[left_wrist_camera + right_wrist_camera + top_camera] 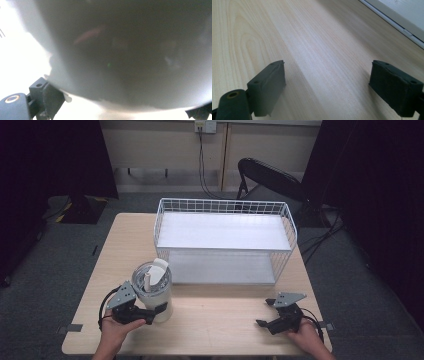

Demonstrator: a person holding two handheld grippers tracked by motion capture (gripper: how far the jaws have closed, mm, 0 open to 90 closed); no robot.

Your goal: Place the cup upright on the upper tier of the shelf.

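Observation:
A white lidded tumbler (pixel 152 292) with a straw stands upright on the wooden table (pixel 220 330) at the front left. My left gripper (pixel 157 304) reaches around its lower body from the left, jaws closed against both sides. In the left gripper view the tumbler's wall (pixel 125 55) looms blurred and very close, with a jaw tip at each lower corner. My right gripper (pixel 265 312) rests low over the table at the front right, jaws wide apart. The right gripper view has bare wood between its open jaws (pixel 327 85).
A white wire basket (pixel 225 207) with a white floor fills the back half of the table, its front wall just behind the tumbler. A black folding chair (pixel 270 175) stands beyond the table. Bare wood lies between the two grippers.

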